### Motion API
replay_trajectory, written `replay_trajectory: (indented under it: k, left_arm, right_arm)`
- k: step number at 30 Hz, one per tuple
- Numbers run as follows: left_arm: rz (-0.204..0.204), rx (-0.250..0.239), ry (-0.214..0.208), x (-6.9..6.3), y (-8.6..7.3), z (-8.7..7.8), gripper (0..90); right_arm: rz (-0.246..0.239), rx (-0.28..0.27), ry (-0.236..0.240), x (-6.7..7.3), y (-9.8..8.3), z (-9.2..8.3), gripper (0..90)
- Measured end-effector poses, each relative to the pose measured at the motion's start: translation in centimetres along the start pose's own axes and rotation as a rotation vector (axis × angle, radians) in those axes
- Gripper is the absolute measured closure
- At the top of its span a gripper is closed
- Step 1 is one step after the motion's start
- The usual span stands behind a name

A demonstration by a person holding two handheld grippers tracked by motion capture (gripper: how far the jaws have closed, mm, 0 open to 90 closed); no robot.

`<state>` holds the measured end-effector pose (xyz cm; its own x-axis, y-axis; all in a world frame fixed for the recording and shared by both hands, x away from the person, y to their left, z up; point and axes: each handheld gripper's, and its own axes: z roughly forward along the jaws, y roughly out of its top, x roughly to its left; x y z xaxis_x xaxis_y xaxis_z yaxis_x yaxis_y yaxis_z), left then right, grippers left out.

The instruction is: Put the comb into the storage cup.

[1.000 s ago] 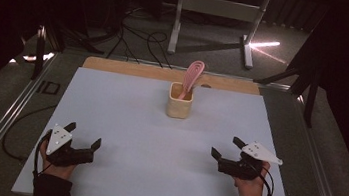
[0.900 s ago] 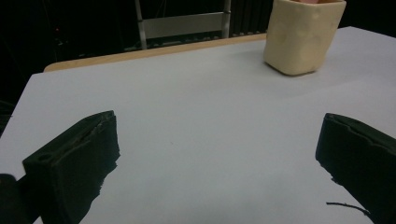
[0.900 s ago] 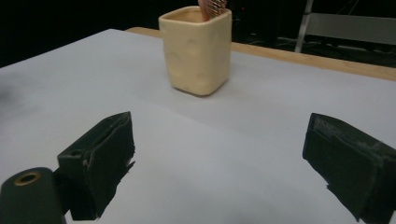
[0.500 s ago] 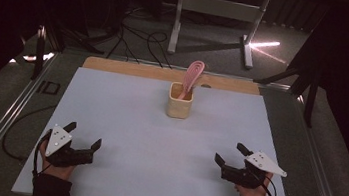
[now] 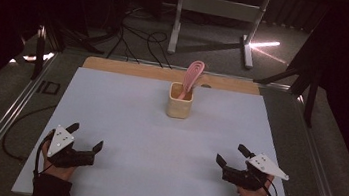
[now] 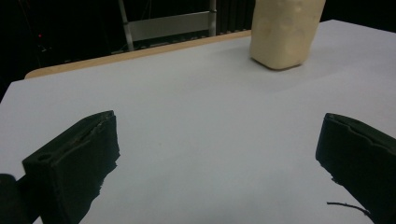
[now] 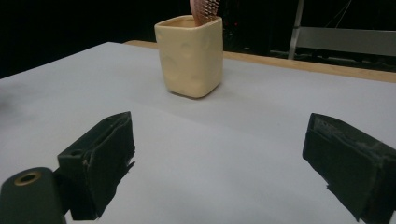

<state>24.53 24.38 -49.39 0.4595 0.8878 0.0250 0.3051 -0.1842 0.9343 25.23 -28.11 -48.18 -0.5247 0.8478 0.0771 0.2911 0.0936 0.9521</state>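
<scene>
A cream square cup [image 5: 180, 100] [image 6: 285, 32] [image 7: 190, 55] stands upright at the far middle of the white table [image 5: 157, 141]. A pink hairbrush [image 5: 192, 76] [image 7: 204, 10] stands in it and leans right. My left gripper [image 5: 85, 137] [image 6: 219, 163] rests low at the near left, open, nothing between its jaws. My right gripper [image 5: 232, 155] [image 7: 219, 158] rests at the near right, open and empty, with its jaws aimed at the cup.
A wooden strip [image 5: 165, 74] runs along the table's far edge. Metal rails [image 5: 3, 122] flank the table. Cables [image 5: 134, 37] and a metal stand [image 5: 218, 12] sit on the dark floor behind.
My right gripper has drawn back toward the near edge and slightly right. The left gripper has barely shifted.
</scene>
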Motion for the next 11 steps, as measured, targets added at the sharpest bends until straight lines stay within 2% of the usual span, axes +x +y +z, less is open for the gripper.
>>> replay_trajectory:
  k: [5, 11]
  left_arm:
    - [-0.001, 0.003, 0.007, -0.01, -0.1, -0.03, 0.1]
    - [-0.002, 0.033, 0.012, -0.09, -0.32, 0.43, 0.0]
  right_arm:
    - [0.021, -0.007, 0.008, 0.04, -0.02, -0.09, 9.1]
    - [0.039, 0.018, 0.016, 0.3, -0.47, -0.23, 9.1]
